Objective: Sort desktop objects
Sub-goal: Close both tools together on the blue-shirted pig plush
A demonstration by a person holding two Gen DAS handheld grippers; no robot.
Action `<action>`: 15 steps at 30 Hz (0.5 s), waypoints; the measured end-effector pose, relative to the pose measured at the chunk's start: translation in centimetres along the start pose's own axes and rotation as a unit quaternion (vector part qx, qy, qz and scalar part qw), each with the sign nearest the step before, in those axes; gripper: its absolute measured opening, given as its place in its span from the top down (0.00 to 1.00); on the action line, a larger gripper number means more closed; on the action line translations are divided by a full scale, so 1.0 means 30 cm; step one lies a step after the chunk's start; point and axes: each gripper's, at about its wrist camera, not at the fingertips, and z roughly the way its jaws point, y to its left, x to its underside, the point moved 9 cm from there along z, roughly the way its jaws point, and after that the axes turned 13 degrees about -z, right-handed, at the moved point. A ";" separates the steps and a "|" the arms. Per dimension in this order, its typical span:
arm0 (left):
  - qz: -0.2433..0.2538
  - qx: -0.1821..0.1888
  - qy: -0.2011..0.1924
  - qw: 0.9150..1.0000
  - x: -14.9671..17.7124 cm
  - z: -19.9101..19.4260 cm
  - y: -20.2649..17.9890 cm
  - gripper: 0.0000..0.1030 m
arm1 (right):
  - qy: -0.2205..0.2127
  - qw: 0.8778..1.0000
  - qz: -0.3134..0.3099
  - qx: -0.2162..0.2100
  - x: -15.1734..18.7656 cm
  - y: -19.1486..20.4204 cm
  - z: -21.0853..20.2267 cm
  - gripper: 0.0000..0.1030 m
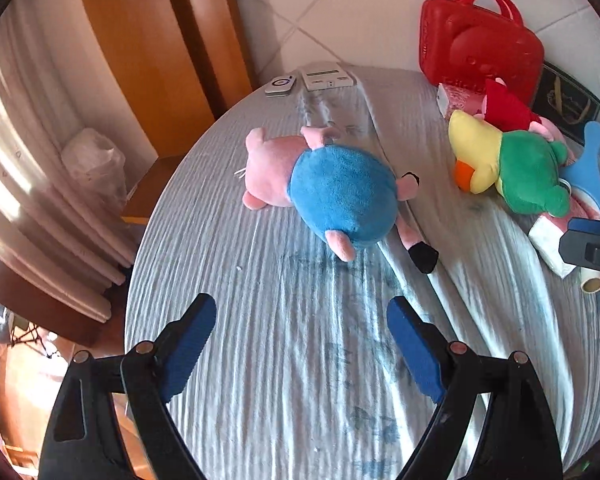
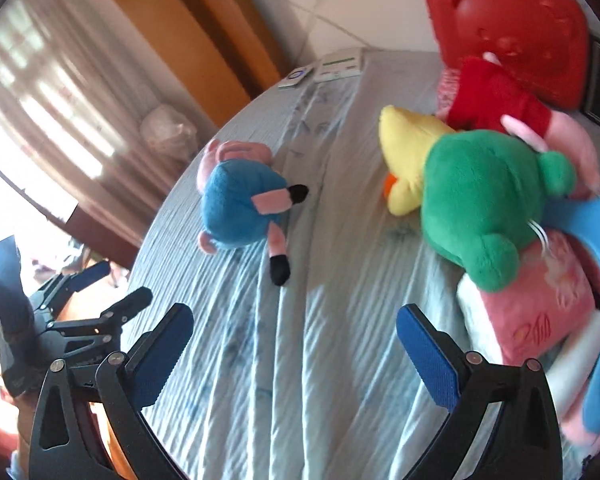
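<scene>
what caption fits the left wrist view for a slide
Open left gripper hovers empty over the striped tablecloth, facing a blue-bodied pink pig plush.

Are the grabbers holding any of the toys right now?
No. The left gripper and the right gripper are both open, with only the striped cloth between their fingers.

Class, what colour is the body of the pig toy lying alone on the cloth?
Blue, clearest in the left wrist view: pig toy.

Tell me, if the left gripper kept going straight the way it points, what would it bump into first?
Probably the striped tablecloth just ahead of the open left gripper; carried further along, the blue-bodied pig plush. Depth is hard to judge.
</scene>
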 end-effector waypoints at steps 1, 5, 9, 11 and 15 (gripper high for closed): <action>0.015 0.009 -0.001 1.000 -0.018 0.018 0.010 0.14 | -0.003 1.000 0.009 0.016 0.002 -0.003 0.007 0.00; 0.113 0.062 -0.018 0.992 -0.166 0.127 0.073 0.15 | -0.024 0.996 0.064 0.052 -0.033 0.011 0.068 0.00; 0.169 0.116 0.026 0.978 -0.256 0.231 0.131 0.15 | -0.034 0.983 0.166 0.071 -0.069 0.050 0.163 0.00; 0.208 0.132 0.038 0.968 -0.281 0.281 0.151 0.15 | -0.031 0.975 0.208 0.070 -0.100 0.093 0.219 0.00; 0.256 0.143 0.045 0.955 -0.325 0.391 0.164 0.15 | -0.026 0.966 0.235 0.104 -0.151 0.152 0.309 0.00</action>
